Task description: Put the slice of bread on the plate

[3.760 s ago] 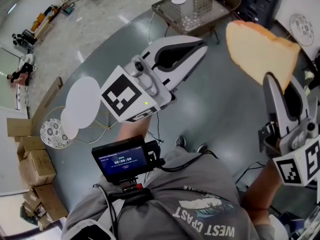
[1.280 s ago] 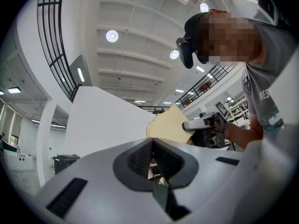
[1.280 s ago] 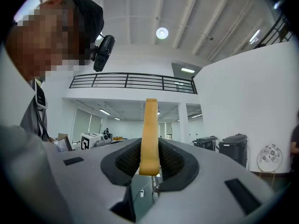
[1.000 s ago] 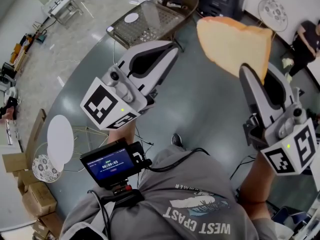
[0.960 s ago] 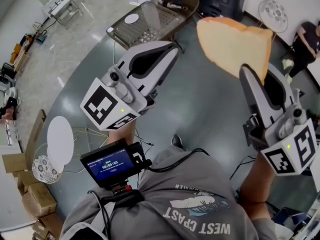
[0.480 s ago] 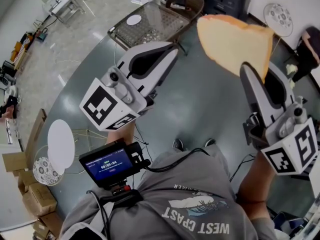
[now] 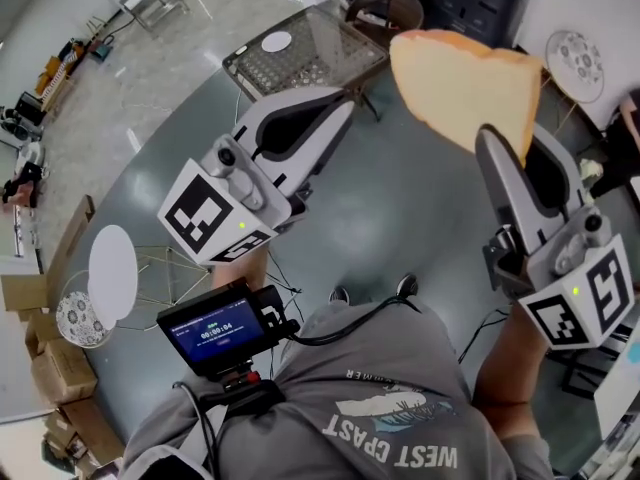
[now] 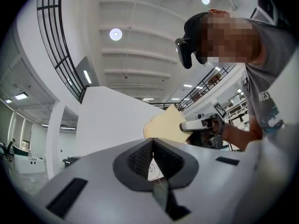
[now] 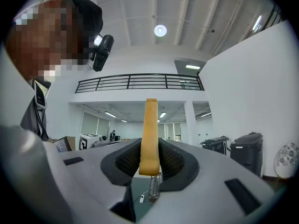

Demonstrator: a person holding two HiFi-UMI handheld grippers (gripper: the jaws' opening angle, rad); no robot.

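Plate (image 7: 277, 41) drifted closer in view. Right gripper (image 7: 497, 140) pinches the bread (image 7: 465, 78) by its lower edge; looks light and squashy, so go gentle. Left gripper (image 7: 338, 106) closed, empty.

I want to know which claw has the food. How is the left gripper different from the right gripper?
The right gripper has its fingers pinching the slice of bread, which stands up on edge; the left gripper holds nothing. The right gripper's fingers sit apart by the bread's thickness; the left gripper's fingers are pressed together. Both are grey-white and each carries a marker cube.
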